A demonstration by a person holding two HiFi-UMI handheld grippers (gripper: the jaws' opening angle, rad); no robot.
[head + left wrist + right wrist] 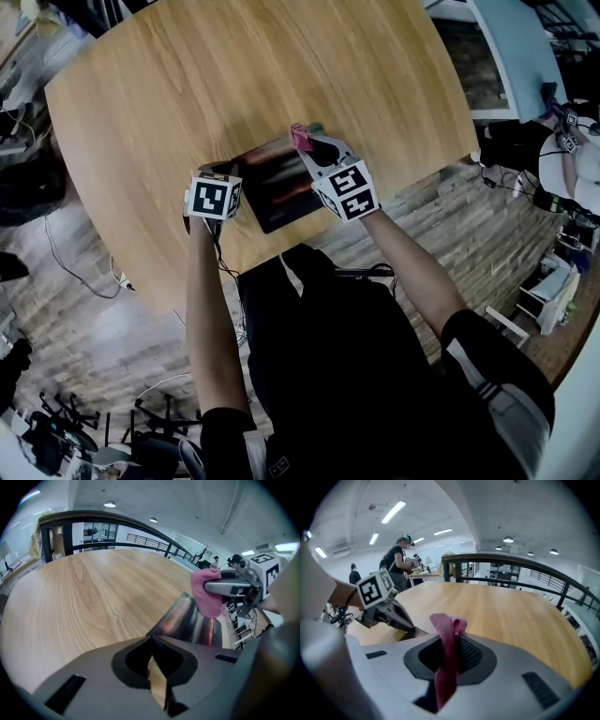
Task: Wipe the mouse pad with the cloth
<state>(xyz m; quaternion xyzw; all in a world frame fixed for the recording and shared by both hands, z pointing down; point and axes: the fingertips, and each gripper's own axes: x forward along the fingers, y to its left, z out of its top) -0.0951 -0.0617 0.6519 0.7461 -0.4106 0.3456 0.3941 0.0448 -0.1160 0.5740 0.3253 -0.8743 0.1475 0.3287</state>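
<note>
The dark mouse pad (pixel 277 192) lies on the round wooden table (pixel 187 84) near its front edge. My right gripper (pixel 306 143) is over the pad's far right corner, shut on a pink cloth (pixel 300 138). The cloth (pixel 446 658) stands up between its jaws and hangs over the pad (pixel 187 620) in the left gripper view. My left gripper (pixel 236 180) is shut, its tips (pixel 152 639) at the pad's left edge. A thin strip of wood shows between the jaws. Whether they pinch the pad is unclear. In the right gripper view, the left gripper (pixel 408 626) points down at the pad (pixel 418 632).
The table's front edge (pixel 234 272) runs just below the pad, with the person's dark clothing behind it. Bare wood stretches beyond the pad (pixel 93 592). People stand at benches in the background (pixel 398 559). Cables and equipment lie on the floor (pixel 84 281).
</note>
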